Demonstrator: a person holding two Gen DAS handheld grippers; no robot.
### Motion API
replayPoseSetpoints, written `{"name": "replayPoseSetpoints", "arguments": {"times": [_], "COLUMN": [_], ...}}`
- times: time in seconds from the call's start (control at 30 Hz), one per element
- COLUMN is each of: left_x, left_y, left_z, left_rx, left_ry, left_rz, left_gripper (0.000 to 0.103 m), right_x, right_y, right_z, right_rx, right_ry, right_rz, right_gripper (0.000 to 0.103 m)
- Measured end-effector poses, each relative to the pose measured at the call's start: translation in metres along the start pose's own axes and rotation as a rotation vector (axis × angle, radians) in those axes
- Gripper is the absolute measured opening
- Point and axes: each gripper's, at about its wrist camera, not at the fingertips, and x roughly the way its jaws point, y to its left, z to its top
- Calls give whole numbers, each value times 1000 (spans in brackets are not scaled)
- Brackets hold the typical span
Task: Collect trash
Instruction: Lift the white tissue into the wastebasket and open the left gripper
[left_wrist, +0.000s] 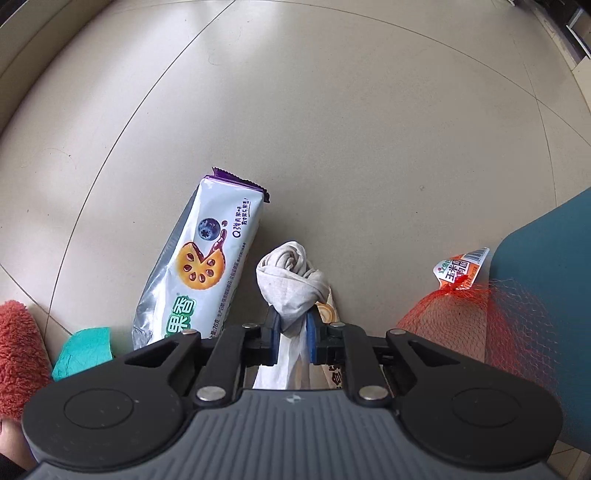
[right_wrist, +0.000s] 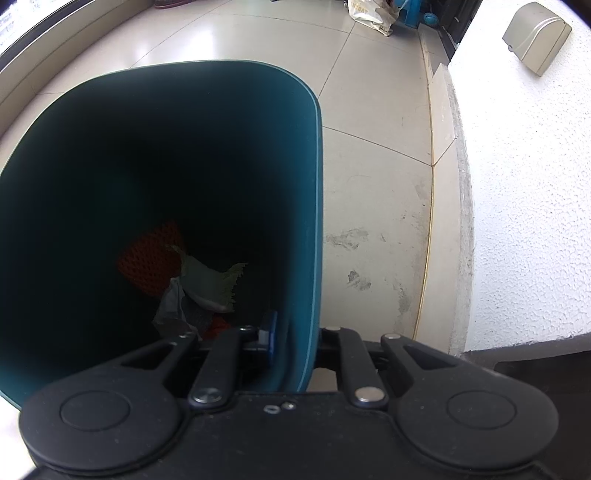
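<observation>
In the left wrist view my left gripper (left_wrist: 293, 332) is shut on a crumpled white tissue wad (left_wrist: 291, 280) and holds it over the tiled floor. A blueberry biscuit packet (left_wrist: 207, 262) lies on the floor just to its left. A red net bag (left_wrist: 476, 321) with an orange label lies to the right, against the teal trash bin (left_wrist: 550, 280). In the right wrist view my right gripper (right_wrist: 293, 339) is shut on the right wall of the teal bin (right_wrist: 314, 221), one finger inside, one outside. Inside the bin lie an orange net (right_wrist: 151, 254) and a torn wrapper (right_wrist: 210, 284).
A teal cloth or paper scrap (left_wrist: 85, 350) and a red fuzzy slipper (left_wrist: 18, 350) lie at the lower left of the left wrist view. A white rough wall (right_wrist: 524, 206) with a stone skirting runs along the right of the bin. Bags stand far back (right_wrist: 373, 14).
</observation>
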Motion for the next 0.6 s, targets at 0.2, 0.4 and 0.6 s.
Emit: {"name": "replayPoseSetpoints", "arguments": {"times": [0.2, 0.4, 0.6], "left_x": [-77, -142, -215], "left_y": [-16, -34, -55], "left_z": [-5, -7, -11], "left_rx": [46, 80, 131], "left_ry": [-69, -130, -221], "left_rz": [-10, -33, -86], "left_gripper": [13, 13, 13], "right_x": [-5, -19, -23], "right_y": [-9, -17, -20], "right_z": [-1, -3, -3], "right_rx": [24, 39, 56], "right_ry": [-12, -44, -53], "right_rz": [12, 18, 29], "right_gripper": [9, 5, 4]}}
